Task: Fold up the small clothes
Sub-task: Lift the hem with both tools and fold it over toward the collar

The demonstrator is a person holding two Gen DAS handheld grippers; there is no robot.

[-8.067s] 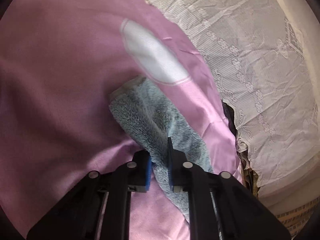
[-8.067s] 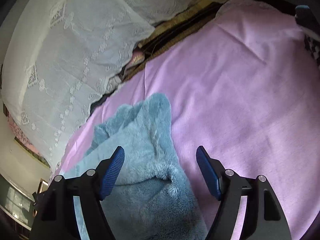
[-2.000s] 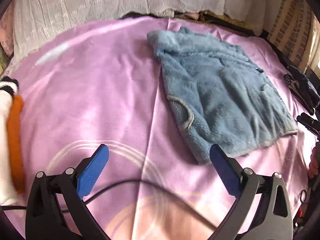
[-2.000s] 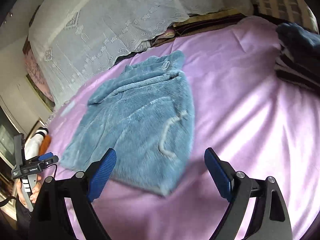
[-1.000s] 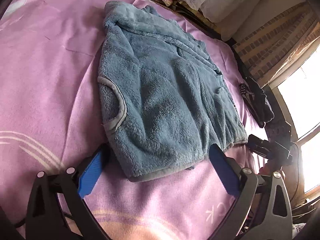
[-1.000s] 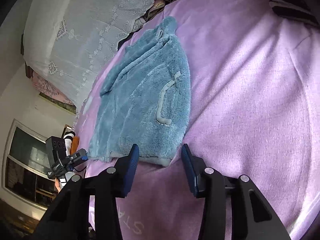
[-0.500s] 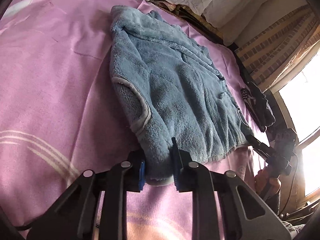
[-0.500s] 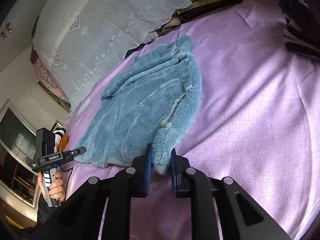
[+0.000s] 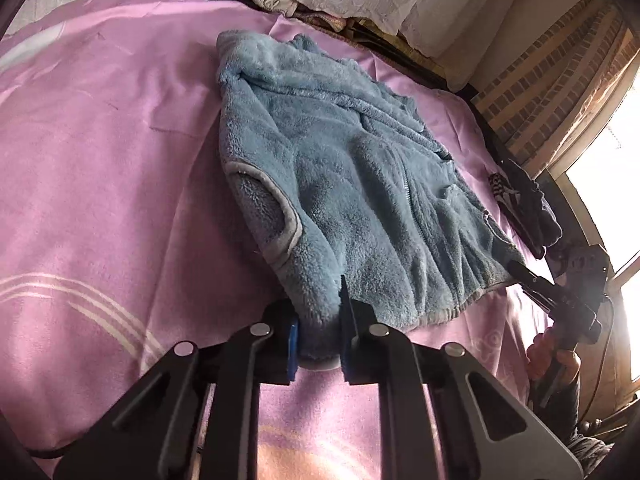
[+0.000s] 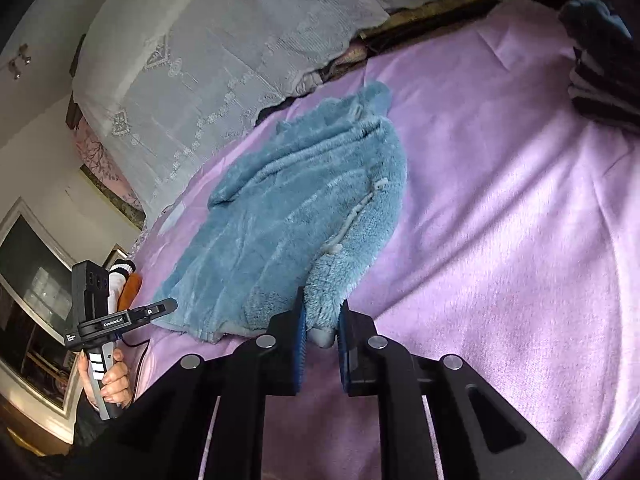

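Observation:
A small blue fleece jacket [image 9: 352, 168] lies spread on a pink blanket [image 9: 100, 168], hood end far from me. My left gripper [image 9: 318, 344] is shut on the jacket's near bottom corner, just below a grey-trimmed armhole [image 9: 276, 220]. In the right wrist view the same jacket [image 10: 288, 216] shows, and my right gripper [image 10: 322, 340] is shut on its other bottom corner, lifting it slightly. Each gripper appears in the other's view: the right one [image 9: 560, 300], the left one [image 10: 120, 320].
White lace covers [image 10: 208, 52] hang behind the blanket. A pile of dark striped clothes [image 10: 600, 80] sits at the blanket's right side, also in the left wrist view [image 9: 524, 208]. An orange and white item [image 10: 124, 280] lies at the left edge. A brick wall [image 9: 552, 80] and window stand beyond.
Both grippers, open a second ago, closed on the jacket's two bottom corners half a second ago. They still hold them, the corners slightly raised.

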